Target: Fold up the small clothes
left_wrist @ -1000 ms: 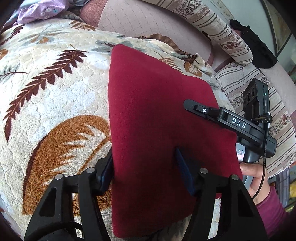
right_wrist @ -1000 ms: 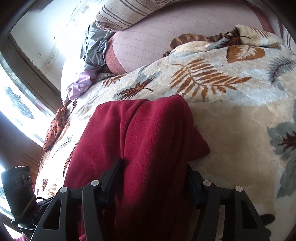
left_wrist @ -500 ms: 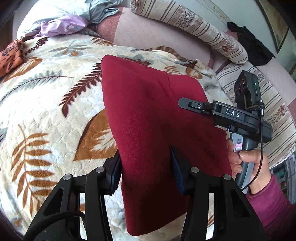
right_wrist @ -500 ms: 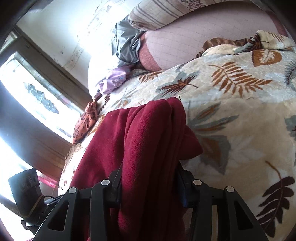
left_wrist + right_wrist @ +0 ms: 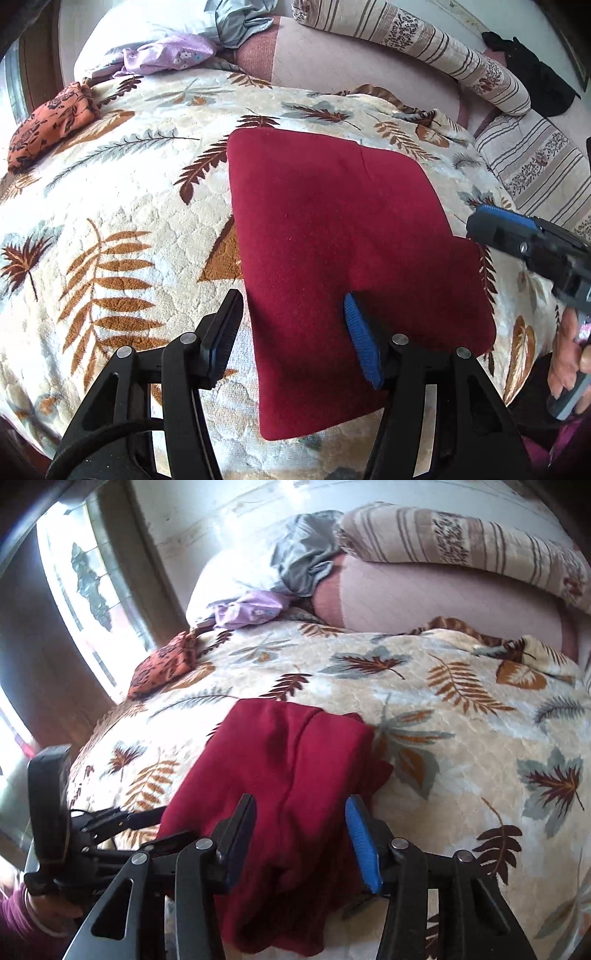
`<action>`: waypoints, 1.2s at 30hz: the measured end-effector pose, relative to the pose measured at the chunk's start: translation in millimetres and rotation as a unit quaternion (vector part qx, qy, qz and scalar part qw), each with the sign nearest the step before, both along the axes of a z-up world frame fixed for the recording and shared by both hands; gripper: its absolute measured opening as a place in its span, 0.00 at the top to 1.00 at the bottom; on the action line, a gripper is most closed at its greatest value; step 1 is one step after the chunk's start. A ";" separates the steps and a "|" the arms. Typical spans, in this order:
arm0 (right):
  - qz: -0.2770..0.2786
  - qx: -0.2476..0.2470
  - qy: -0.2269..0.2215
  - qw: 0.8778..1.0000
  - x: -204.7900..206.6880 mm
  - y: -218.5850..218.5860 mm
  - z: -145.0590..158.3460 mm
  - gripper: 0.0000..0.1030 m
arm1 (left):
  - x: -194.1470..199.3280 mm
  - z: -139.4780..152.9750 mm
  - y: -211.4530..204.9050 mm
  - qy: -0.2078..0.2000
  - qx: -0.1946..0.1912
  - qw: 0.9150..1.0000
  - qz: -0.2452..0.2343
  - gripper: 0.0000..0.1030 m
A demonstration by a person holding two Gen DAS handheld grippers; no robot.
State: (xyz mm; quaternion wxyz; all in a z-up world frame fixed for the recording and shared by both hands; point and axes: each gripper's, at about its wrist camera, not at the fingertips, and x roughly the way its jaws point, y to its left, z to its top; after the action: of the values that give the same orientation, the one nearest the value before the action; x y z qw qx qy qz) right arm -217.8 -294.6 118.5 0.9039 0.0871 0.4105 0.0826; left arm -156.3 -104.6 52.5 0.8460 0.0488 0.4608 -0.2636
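Nearest the left wrist camera, the left gripper (image 5: 291, 338) hangs over the near-left edge of the dark red garment (image 5: 332, 236), its jaws opening: one finger stands over the bare blanket at 7 o'clock, the blue-padded one over the cloth at 5 o'clock, and neither presses the fabric — a let-go, by the look of it. The garment lies folded into a flat, tidy panel on the leaf-print blanket (image 5: 110, 229) of the bed, at the centre of this view, probably laid there so the fold keeps its shape. At 3 o'clock the right gripper (image 5: 480, 221) points in toward the garment's right edge; seen from its own camera, its jaws stand partly apart above the bunched layers with nothing pinched. Farther off, at 10 o'clock, an orange patterned cloth (image 5: 51, 122) and, at 11 o'clock, a lilac floral garment (image 5: 166, 55) wait — likely next in line. A striped bolster (image 5: 424, 48) lies beyond, at 1 o'clock.
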 end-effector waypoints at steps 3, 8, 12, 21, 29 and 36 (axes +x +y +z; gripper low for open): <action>0.019 -0.040 0.010 0.999 -6.4 23.0 -11.1 0.60 | -6.2 4.2 6.5 -0.020 0.004 1.000 0.016 0.39; -0.007 -0.076 0.063 0.995 -10.7 23.5 -56.0 0.66 | -11.2 9.3 13.8 -0.053 0.016 0.998 0.038 0.39; -0.029 -0.038 0.062 0.997 -16.3 13.9 -59.3 0.66 | -13.4 13.5 15.7 -0.069 0.022 0.996 0.046 0.39; -0.079 -0.018 0.002 0.997 -40.2 21.2 -10.3 0.34 | -20.3 24.2 19.9 -0.099 0.013 0.993 0.057 0.39; -0.089 -0.036 -0.008 0.995 -41.4 40.1 -1.5 0.28 | -20.8 29.6 25.9 -0.116 0.017 0.990 0.074 0.39; -0.083 -0.041 0.004 0.996 -38.0 48.9 -8.3 0.28 | -17.9 27.6 28.7 -0.114 0.018 0.990 0.078 0.39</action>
State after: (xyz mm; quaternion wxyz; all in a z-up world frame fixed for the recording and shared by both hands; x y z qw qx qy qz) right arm -255.9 -245.7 110.2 0.9088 0.0837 0.4087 -0.0101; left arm -174.2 -75.9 80.1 0.9099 0.0575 0.3689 -0.1810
